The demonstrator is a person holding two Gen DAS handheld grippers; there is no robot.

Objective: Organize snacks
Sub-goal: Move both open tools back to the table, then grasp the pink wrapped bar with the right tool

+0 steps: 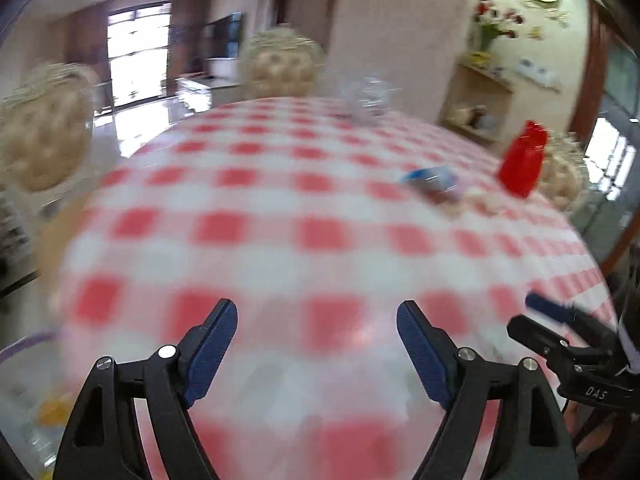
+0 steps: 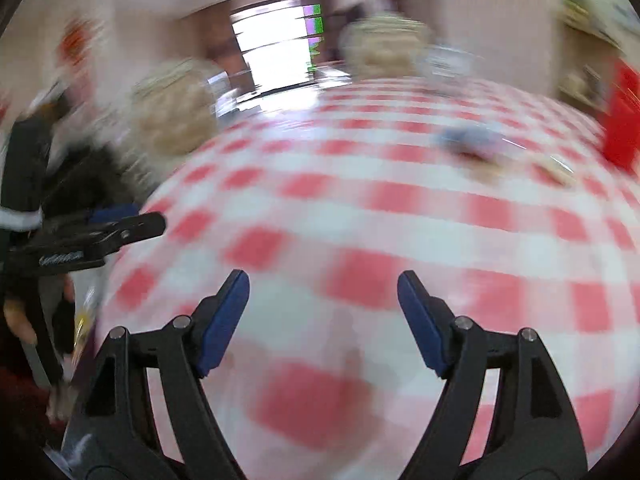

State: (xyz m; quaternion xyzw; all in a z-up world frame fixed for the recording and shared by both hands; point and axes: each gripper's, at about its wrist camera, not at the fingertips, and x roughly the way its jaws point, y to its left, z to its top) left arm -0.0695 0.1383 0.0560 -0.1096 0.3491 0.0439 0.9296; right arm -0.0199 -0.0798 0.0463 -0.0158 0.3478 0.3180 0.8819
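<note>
Left tool [image 1: 317,322]: black frame with blue ribbed pads, released, nothing between the pads, hanging over the checked cloth.
Right tool [image 2: 323,294]: same build, released, empty; in the left wrist view it shows at the right edge [image 1: 560,320].
Bench [image 1: 280,208]: round, covered by a red-and-white checked cloth, much blurred.
Snacks: a small blue-and-white packet [image 1: 434,180] lies on the far right part of the bench, with pale blurred pieces just beside it; well apart from both tools.
Red plastic container [image 1: 522,158]: near the far right rim, behind the packet.
Clear glass item [image 1: 366,98]: at the far edge, too blurred to tell.
Chairs: cream tufted chair backs [image 1: 280,62] behind the bench.
</note>
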